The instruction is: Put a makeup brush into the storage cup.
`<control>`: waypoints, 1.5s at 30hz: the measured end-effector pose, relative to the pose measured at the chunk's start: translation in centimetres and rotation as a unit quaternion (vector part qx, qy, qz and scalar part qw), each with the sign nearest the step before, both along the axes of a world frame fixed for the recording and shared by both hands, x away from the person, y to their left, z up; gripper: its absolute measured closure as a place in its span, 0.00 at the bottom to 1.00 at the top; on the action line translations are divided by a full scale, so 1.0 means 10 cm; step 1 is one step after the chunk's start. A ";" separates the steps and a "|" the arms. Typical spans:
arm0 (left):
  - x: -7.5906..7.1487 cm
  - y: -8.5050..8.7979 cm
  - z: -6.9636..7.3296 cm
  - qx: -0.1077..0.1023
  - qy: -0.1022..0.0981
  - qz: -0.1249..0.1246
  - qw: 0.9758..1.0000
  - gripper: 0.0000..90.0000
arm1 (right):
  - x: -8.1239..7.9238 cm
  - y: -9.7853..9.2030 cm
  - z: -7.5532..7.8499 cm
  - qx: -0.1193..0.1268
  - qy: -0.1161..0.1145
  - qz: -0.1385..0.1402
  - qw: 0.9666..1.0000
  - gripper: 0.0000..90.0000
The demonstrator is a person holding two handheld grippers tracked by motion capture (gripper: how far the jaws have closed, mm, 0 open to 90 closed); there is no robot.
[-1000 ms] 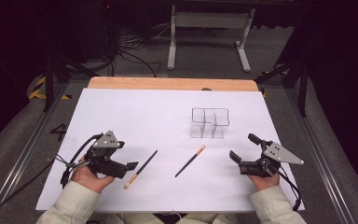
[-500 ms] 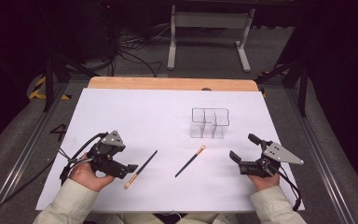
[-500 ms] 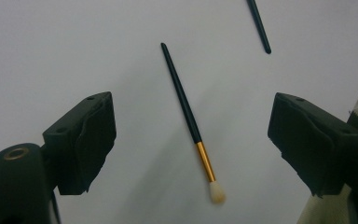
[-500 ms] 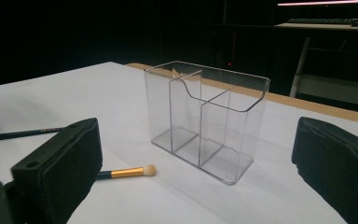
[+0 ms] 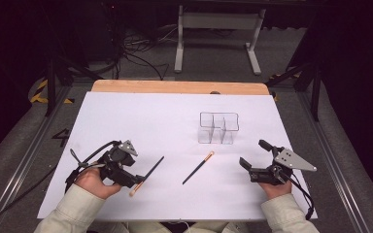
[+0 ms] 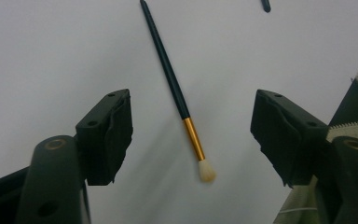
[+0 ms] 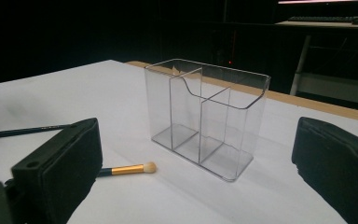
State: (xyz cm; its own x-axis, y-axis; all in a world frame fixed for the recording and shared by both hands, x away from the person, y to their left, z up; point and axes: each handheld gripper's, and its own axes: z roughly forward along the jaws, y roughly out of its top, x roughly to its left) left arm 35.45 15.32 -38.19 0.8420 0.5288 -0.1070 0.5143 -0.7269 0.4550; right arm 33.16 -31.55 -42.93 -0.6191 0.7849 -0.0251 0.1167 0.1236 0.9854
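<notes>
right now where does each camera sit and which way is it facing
High view: above the person's side, looking forward and down on the white table; both forearms, left gripper, right gripper.
Left gripper view: rides the left gripper, looking down at a makeup brush lying between its open jaws, which have just been closing.
Right gripper view: rides the right gripper, looking level at the clear organizer between open jaws.
Shared: the second brush, also in the right gripper view.

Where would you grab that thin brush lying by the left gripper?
Probably on the gold ferrule or the black handle just above it, coming straight down. The brush lies flat on the white sheet, and the left gripper, jaws just closing, already straddles it without touching.
</notes>
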 end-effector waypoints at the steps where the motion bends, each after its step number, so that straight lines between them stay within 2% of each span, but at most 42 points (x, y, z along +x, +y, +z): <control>1: 0.01 -0.01 -0.01 0.001 0.007 -0.001 1.000 0.37 | 0.00 0.00 0.00 0.000 0.000 0.000 1.000 0.03; 10: 0.06 -0.06 -0.10 0.015 0.052 0.015 0.998 0.46 | -0.01 -0.01 0.00 -0.001 0.000 0.001 1.000 0.03; 13: 0.08 -0.07 -0.14 0.022 0.060 0.018 0.998 0.48 | -0.01 -0.01 0.00 -0.002 0.000 0.001 1.000 0.03; 22: 0.10 -0.10 -0.21 0.046 0.064 0.015 0.997 0.51 | -0.01 -0.01 0.00 -0.004 0.001 0.000 1.000 0.03; 26: 0.10 -0.14 -0.25 0.062 0.073 0.010 0.995 0.54 | 0.00 0.00 -0.01 -0.004 0.003 -0.002 1.000 0.03; 32: 0.12 -0.16 -0.31 0.073 0.084 0.012 0.994 0.56 | 0.00 0.00 -0.01 -0.004 0.004 -0.001 1.000 0.03; 38: 0.13 -0.18 -0.35 0.073 0.096 0.010 0.993 0.60 | 0.00 -0.01 -0.01 -0.006 0.006 -0.001 1.000 0.03; 45: 0.13 -0.20 -0.38 0.082 0.104 0.012 0.991 0.65 | 0.01 -0.01 -0.01 -0.006 0.007 0.000 1.000 0.03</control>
State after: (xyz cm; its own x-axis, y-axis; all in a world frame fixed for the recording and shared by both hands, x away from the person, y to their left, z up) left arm 36.74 13.35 -42.01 0.7973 0.5736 -0.1878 0.6032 -0.7683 0.2142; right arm 33.22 -31.61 -43.05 -0.6188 0.7851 -0.0257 0.1316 0.1358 0.9820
